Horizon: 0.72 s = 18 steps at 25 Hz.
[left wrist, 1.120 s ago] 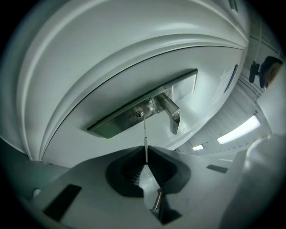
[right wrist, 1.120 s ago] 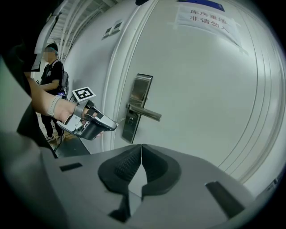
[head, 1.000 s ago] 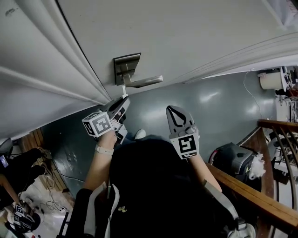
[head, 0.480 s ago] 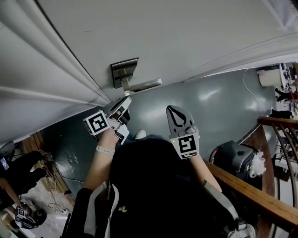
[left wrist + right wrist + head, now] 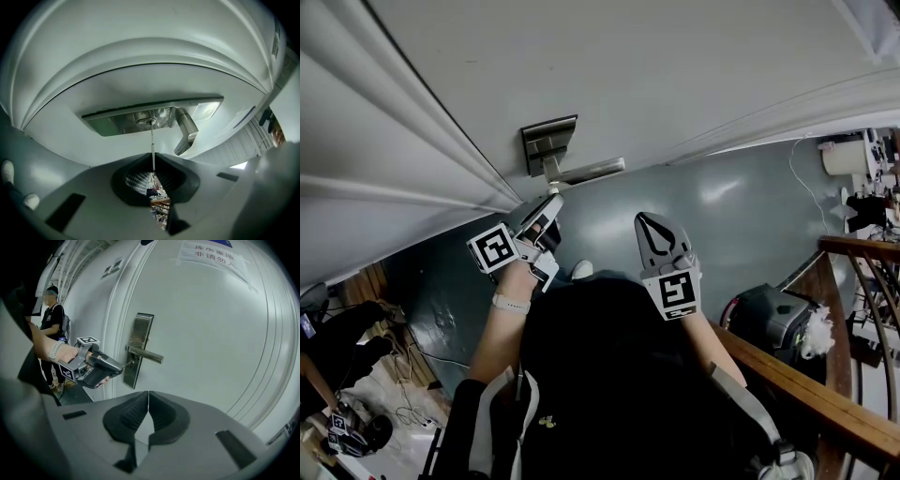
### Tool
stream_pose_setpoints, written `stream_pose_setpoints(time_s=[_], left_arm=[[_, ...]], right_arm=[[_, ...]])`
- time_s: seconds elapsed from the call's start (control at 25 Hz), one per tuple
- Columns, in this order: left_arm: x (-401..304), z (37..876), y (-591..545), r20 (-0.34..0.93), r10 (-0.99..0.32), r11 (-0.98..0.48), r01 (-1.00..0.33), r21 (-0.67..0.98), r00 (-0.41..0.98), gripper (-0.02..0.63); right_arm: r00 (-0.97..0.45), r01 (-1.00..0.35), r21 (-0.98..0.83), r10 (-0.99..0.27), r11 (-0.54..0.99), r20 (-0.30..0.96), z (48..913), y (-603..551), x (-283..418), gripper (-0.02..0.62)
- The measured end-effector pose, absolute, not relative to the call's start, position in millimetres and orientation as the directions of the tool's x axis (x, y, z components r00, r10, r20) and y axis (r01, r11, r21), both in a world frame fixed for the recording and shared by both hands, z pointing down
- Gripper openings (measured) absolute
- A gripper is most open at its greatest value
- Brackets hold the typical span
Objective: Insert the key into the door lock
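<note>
Head view: the left gripper (image 5: 549, 201) is up against the door (image 5: 675, 66), right under the lock plate (image 5: 549, 142) and just below the handle (image 5: 592, 171). The right gripper (image 5: 653, 225) hangs off to the side, well apart from the hardware and not part of the job.

Left gripper view: the jaws are pinched on the key (image 5: 152, 146), which shows edge-on as a thin strip running straight up into the keyhole (image 5: 146, 122). The tip meets the cylinder, but I can't tell how deep it sits. Most of the blade is out in the open between jaws and lock.

Right gripper view: the jaws are pressed together with nothing between them. From here the key sits at the lock, under the handle. There's a person (image 5: 50, 310) standing further back along the wall.

My take: lining up is done and the tip is at or just inside the slot. What's left is pushing the blade all the way home.
</note>
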<state>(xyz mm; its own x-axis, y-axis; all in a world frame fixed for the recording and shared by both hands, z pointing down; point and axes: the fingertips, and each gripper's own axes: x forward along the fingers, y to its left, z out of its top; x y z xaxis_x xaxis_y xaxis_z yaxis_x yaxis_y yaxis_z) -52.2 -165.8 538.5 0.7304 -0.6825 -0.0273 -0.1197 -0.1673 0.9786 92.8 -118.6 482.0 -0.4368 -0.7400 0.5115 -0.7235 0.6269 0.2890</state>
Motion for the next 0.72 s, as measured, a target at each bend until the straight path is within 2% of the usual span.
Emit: stream_pose_setpoints(time_s=[0.36, 0.72], left_arm=[[-52.0, 541.6, -168.4, 0.009, -0.678, -0.135, -0.135, 0.982, 0.735, 0.028], [-46.4, 535.6, -176.2, -0.008, -0.666, -0.129, -0.105, 0.986, 0.746, 0.028]], right_arm=[[-0.434, -0.723, 0.293, -0.741, 0.626, 0.512, 480.6, -118.9, 94.5, 0.016], [-0.430, -0.726, 0.295, -0.744, 0.622, 0.511, 480.0, -119.4, 96.5, 0.016]])
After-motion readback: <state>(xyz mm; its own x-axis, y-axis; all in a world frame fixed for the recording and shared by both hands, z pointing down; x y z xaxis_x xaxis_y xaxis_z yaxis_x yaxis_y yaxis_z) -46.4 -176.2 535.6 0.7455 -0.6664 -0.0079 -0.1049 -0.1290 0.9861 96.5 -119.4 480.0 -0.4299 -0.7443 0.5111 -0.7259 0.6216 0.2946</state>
